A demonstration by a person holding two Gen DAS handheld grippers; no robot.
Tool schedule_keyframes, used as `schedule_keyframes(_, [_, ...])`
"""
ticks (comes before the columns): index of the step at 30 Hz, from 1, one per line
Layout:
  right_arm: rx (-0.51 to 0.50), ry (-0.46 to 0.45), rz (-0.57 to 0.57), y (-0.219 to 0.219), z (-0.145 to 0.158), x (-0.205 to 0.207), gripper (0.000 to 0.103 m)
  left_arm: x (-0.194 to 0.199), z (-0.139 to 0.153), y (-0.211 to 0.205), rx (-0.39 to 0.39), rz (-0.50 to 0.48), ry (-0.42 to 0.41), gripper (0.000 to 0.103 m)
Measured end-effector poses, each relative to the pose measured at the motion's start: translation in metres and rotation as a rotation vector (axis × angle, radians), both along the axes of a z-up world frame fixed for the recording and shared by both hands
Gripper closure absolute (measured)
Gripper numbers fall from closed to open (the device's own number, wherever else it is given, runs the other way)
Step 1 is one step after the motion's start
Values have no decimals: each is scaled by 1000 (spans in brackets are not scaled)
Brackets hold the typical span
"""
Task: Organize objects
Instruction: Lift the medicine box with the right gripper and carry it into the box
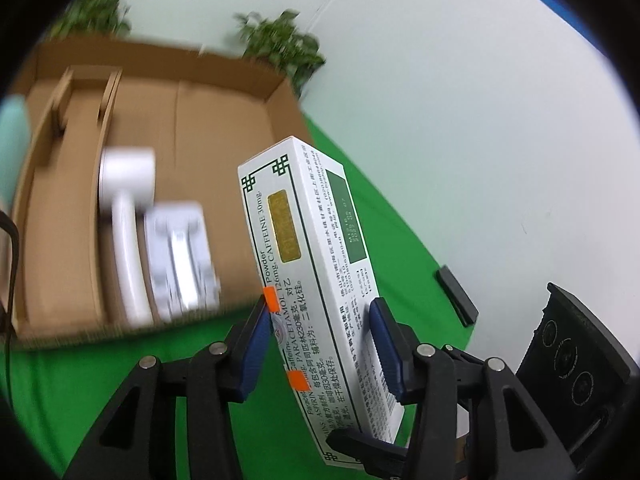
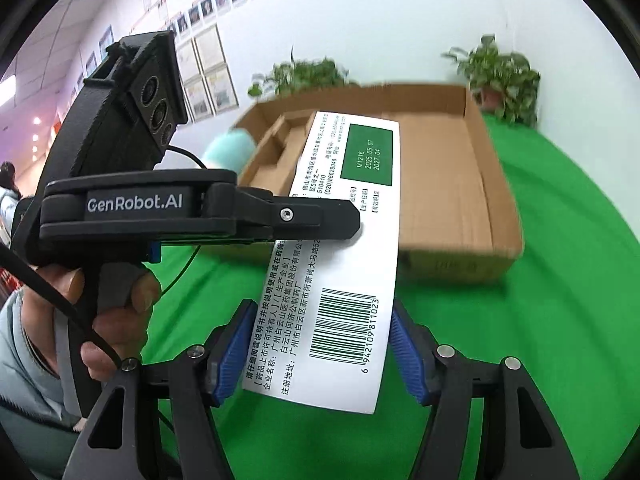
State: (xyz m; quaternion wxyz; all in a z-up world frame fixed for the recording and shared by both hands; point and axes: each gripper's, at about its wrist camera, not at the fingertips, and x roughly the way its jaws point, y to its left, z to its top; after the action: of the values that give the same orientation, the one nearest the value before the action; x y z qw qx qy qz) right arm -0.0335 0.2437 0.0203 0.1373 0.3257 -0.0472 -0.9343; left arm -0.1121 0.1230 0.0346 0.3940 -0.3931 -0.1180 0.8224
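Both tongs grip one white medicine box (image 1: 308, 264), held in the air above the green surface (image 1: 120, 380) just in front of the cardboard tray (image 1: 224, 120). Left tongs (image 1: 320, 344) clamp its broad faces; right tongs (image 2: 324, 352) pinch its barcode end. Judged step: carrying it to the tray; next, one grip must let go. Only the left view shows the white items (image 1: 128, 216) already inside; only the right shows the person's hand (image 2: 108, 320).

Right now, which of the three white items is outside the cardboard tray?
The printed medicine box, clamped in the left gripper; the white handled tool and grey-white packet lie inside the tray.
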Motion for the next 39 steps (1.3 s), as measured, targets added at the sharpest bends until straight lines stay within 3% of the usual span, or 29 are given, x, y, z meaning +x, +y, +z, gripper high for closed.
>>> schedule_keyframes(6, [-3, 70, -16, 7, 29, -32, 41, -27, 38, 2, -5, -1, 82, 57])
schedule_keyframes(16, [-42, 64, -41, 23, 42, -81, 41, -71, 61, 20, -29, -9, 85, 58])
schedule_keyframes(24, [-68, 16, -27, 31, 28, -117, 41, -102, 40, 20, -51, 11, 40, 58])
schedule_keyframes(39, [-114, -133, -20, 50, -26, -180, 42, -130, -11, 29, -152, 18, -58, 59])
